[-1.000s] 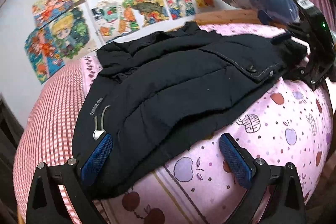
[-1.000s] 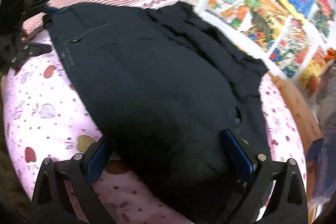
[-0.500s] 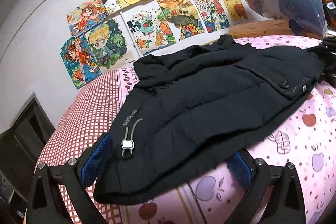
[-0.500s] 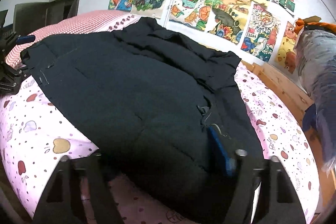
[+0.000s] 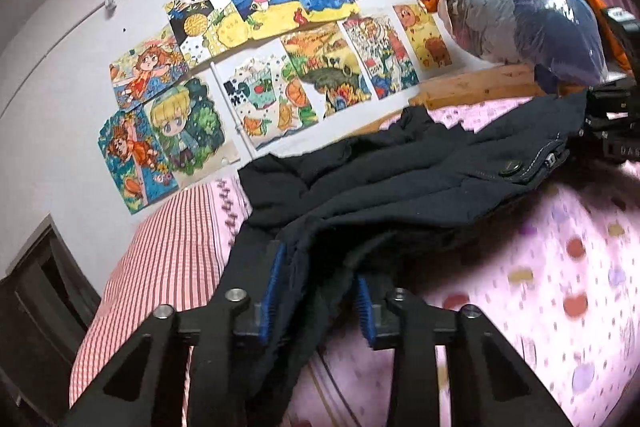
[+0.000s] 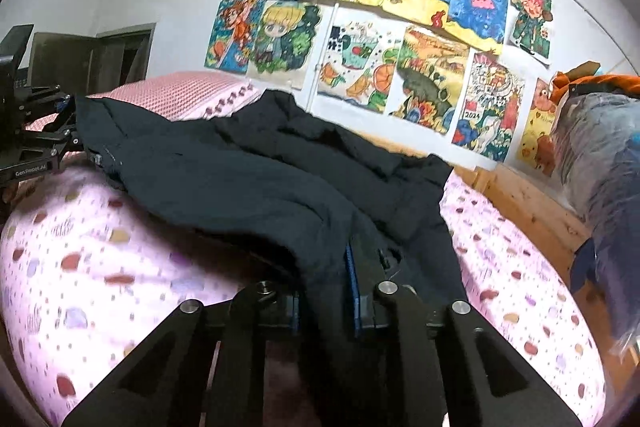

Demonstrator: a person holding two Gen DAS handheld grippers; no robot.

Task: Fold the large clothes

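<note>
Change since earlier: both pairs of jaws, spread wide a second before, had closed onto the hem of the black jacket (image 5: pixel 400 195), and we had lifted that edge off the bedsheet (image 5: pixel 560 267).
Left gripper (image 5: pixel 318 291): at the lower centre of our left wrist view, its blue pads (image 5: pixel 274 287) pinched a bunched fold of dark fabric that ran down between them.
Right gripper (image 6: pixel 324 291): at the lower centre of our right wrist view, it was pressed onto the jacket edge; only one blue pad (image 6: pixel 352 291) showed clearly, the other was mostly buried in cloth.
Jacket position: it spread from our jaws up across the middle of each frame toward the wall, its far part resting on the pink sheet and its near hem raised, with shadow beneath.
Other gripper in view: the right one appeared at the right edge of the left view, the left one at the left edge of the right view, each at a jacket corner.
Pillow (image 5: pixel 168 239): red-striped, lower left in the left view, touching the jacket.
Clear bag (image 5: pixel 532 27): upper right in the left view, stuffed with blue and grey textiles, orange cloth along its top.
Wall: drawings (image 6: pixel 360 39) pinned across the upper centre.
</note>
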